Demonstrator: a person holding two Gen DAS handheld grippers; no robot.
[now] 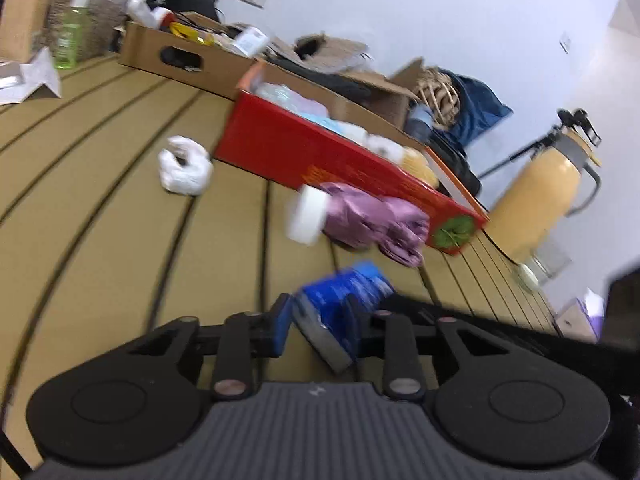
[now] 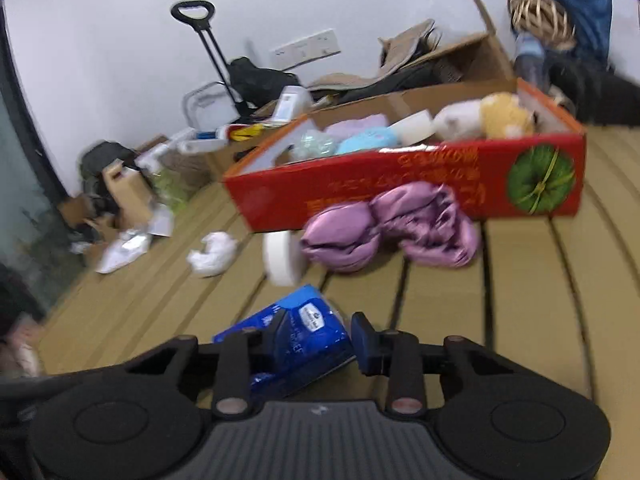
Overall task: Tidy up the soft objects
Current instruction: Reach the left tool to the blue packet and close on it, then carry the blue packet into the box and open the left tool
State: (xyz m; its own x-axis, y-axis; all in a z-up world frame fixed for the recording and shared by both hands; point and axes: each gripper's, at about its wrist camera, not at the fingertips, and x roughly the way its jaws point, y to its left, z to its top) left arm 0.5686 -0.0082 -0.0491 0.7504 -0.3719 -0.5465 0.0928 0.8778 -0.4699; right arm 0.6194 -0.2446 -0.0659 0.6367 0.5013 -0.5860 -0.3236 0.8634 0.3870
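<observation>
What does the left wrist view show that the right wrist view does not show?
Only the left wrist view shows the yellow bottle with a grey lid, standing right of the red box, and a green bottle far left. Only the right wrist view shows a black trolley handle by the wall. Both show the red box, the purple cloth, the white roll, the crumpled white bag and the blue packet.
</observation>
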